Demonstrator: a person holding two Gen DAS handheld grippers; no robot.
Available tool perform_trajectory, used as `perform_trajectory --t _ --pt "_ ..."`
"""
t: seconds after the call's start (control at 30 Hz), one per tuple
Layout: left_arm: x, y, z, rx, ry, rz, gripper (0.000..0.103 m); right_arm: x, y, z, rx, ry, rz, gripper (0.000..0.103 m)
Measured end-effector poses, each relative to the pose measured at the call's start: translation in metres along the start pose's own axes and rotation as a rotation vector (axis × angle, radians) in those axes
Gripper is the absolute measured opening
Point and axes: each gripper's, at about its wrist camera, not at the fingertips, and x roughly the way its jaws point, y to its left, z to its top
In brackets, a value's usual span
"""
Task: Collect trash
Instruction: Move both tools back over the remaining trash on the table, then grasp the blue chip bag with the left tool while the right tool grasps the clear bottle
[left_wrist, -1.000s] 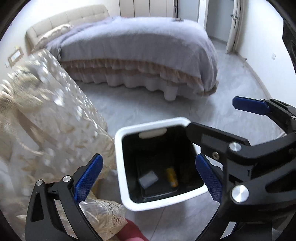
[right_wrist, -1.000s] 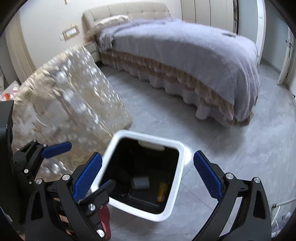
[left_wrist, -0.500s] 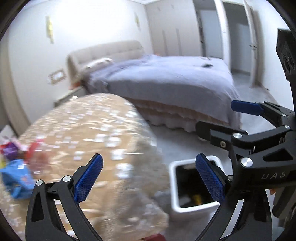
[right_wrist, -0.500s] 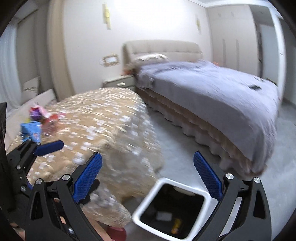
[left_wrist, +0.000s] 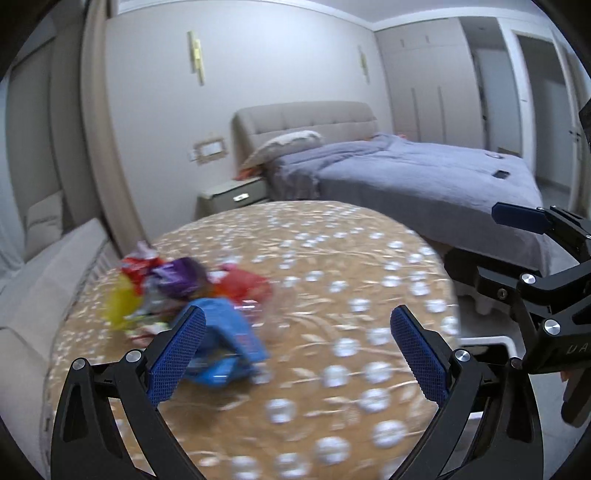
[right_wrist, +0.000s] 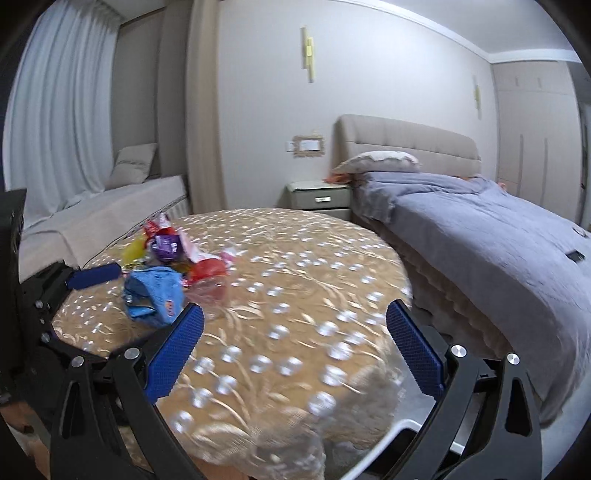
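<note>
Nearest in both wrist views are the grippers themselves: the left gripper (left_wrist: 297, 350) and the right gripper (right_wrist: 294, 350) each stand with blue-padded jaws spread wide and nothing between them. Just below the right gripper, the white rim of a plastic waste bin (right_wrist: 400, 430) shows at the foot of the table, mostly hidden by the hanging cloth.

Beyond the jaws spreads the round tabletop (right_wrist: 295, 295), covered in a gold cloth with pale floral spots under clear plastic. The trash lies on its far left part: a crumpled blue plastic wrapper (right_wrist: 155, 295) closest, then a red wrapper (right_wrist: 207, 269), a purple foil packet (right_wrist: 168, 247) and a yellow wrapper (right_wrist: 133, 251) heaped touching one another. The left gripper sits nearer the heap, its left pad almost over the blue wrapper (left_wrist: 229, 343).

The step in hand looks like reaching for the next piece. The blue wrapper is the sensible pick for the left gripper: come down with the jaws straddling a raised fold, pinch the film rather than the slippery cloth cover, and lift straight so neighbours are not dragged. The left view is blurred, so the fine shape is unclear.

Farther back stand a beige nightstand (right_wrist: 319, 199) and a grey-blue quilted bed (right_wrist: 480, 229).
</note>
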Motion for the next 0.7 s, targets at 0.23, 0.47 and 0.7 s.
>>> perform_trajectory --t 0.23,0.47,0.7 --pt "0.015 0.057 -0.007 -0.018 0.054 0.035 0.098 0.045 0.036 0.008 -0.068 0.051 0.054 0.099" --pt "0.047 0.079 -0.016 -0.067 0.124 -0.002 0.098 0.095 0.054 0.018 -0.125 0.152 0.104 0.099" --pt "0.068 0.078 -0.019 0.037 0.146 -0.025 0.098 0.143 0.063 0.016 -0.184 0.290 0.185 0.098"
